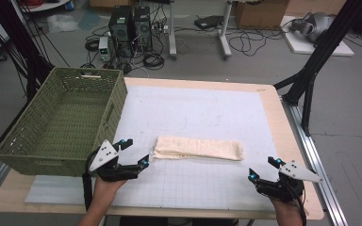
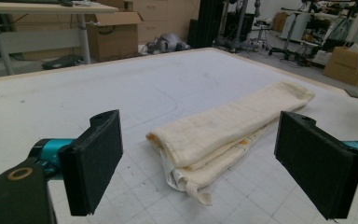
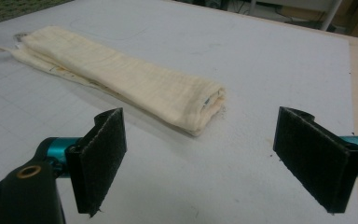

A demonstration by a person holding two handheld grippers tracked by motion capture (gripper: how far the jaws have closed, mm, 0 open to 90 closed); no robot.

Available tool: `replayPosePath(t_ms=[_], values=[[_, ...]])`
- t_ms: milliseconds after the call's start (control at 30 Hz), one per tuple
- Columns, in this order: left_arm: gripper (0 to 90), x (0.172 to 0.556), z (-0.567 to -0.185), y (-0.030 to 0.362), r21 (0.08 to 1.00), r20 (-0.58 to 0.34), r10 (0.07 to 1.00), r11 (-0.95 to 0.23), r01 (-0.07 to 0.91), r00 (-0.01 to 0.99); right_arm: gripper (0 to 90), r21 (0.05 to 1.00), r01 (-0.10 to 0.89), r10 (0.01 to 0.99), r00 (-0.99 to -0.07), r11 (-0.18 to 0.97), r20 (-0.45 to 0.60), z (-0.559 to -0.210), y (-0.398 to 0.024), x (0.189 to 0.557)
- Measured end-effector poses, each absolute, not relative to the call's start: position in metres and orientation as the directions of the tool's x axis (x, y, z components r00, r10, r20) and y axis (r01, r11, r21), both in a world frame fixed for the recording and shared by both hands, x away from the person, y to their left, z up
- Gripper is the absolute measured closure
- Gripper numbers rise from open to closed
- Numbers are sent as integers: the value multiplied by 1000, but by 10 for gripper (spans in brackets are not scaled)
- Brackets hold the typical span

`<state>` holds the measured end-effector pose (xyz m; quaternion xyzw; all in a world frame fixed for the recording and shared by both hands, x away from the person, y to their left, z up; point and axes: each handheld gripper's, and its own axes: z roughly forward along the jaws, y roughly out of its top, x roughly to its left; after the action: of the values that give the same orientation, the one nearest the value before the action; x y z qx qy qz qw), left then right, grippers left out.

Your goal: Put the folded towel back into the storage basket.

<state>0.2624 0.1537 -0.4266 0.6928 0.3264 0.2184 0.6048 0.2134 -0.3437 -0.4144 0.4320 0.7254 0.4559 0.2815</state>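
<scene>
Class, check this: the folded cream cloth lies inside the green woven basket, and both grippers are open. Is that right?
Not quite. The folded cream cloth lies on the white gridded mat, right of the green woven basket, as the high view shows. Both grippers are open.

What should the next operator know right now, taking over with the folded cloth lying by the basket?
Left tool: open, holding nothing, just short of the cloth's left end.
Right tool: open, holding nothing, near the table's front right, apart from the cloth's right end.
Cloth: folded into a long strip, flat on the white mat, lying left to right, near mid-table.
Basket: green, on the table's left edge, nothing visible inside.
Done: the cloth looks folded.
Left: probably grip the cloth at its ends and move it, perhaps into the basket; neither tool touches it.
</scene>
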Motion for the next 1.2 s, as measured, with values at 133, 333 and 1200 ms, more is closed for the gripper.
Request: replayPosePath(t_ms=[133,333,1200], values=[[156,263,-427,152,980,-94,710,-58,192,698,157,906,367,883,-469,211,-15,-415,-345,213],[156,265,-428,149,978,-99,707,-61,201,700,157,905,375,885,-466,201,-4,-417,-347,214],[154,293,-405,140,947,-174,715,-68,315,677,160,897,381,865,-502,225,-4,-411,-334,219]])
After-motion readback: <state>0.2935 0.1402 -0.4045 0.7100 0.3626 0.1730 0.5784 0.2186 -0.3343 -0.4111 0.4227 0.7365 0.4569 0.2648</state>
